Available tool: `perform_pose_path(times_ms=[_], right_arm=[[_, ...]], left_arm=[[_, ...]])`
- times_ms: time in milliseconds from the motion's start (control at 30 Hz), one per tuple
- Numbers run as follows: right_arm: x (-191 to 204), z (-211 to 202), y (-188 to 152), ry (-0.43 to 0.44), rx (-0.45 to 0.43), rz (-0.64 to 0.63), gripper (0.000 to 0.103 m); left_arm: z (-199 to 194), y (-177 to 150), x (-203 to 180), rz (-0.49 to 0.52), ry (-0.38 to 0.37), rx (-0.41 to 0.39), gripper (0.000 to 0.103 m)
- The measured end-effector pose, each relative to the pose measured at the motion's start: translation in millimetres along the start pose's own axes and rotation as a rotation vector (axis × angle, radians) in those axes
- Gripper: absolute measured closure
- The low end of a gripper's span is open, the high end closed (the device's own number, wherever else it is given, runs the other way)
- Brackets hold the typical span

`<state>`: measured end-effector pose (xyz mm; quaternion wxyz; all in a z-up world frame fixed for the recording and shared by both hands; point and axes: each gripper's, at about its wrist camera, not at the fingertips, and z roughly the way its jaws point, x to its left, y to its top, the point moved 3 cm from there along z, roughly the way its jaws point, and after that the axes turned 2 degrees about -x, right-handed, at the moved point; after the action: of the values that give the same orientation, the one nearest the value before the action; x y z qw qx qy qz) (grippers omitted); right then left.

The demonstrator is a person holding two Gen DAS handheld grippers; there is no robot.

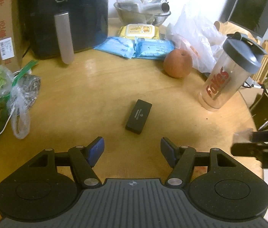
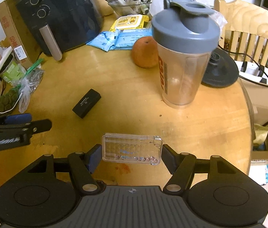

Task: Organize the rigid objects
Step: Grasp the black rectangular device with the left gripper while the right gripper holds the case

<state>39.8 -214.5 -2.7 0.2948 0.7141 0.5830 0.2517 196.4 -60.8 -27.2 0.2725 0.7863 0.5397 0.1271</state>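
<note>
A small black case (image 1: 138, 116) lies flat on the round wooden table (image 1: 95, 87), just ahead of my left gripper (image 1: 132, 148), which stands open with nothing between its blue pads. My right gripper (image 2: 132, 154) is shut on a clear plastic box (image 2: 132, 148) with small beads along its lower edge, held above the table's near part. The black case (image 2: 87, 103) lies ahead and to the left of it. A clear shaker bottle (image 2: 181, 57) with a grey lid stands upright beyond the box, also seen as the bottle (image 1: 227, 76) at the right. The left gripper (image 2: 16, 127) shows at the left edge.
A black air fryer (image 1: 63, 15), cardboard box (image 1: 6, 24), blue packets (image 1: 135, 47), yellow wipes pack (image 1: 139, 31), an orange fruit (image 1: 177, 63), a bowl of clutter (image 1: 143, 7) and plastic bags (image 1: 19, 95) ring the table. A wooden chair (image 2: 251, 30) and black round base (image 2: 221, 70) stand at the right.
</note>
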Motion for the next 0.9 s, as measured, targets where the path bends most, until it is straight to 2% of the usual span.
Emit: perform_pose_path(times_ms=[600,800,900], right_arm=[[-20,-21,-9,-0.048,-0.016,0.067,0.033],[-27,-30,-15,-0.063,-0.025,0.089,0.033],[-31,-33,-18,-0.064,-0.028,0.102,0.033]], left_arm=[[67,20,-11,0.097,0.005,0.023,0.039],[91,20,-15,0.124,0.005,0.062,0.052],[99,18,-14,0.130,0.009,0.079,0.065]])
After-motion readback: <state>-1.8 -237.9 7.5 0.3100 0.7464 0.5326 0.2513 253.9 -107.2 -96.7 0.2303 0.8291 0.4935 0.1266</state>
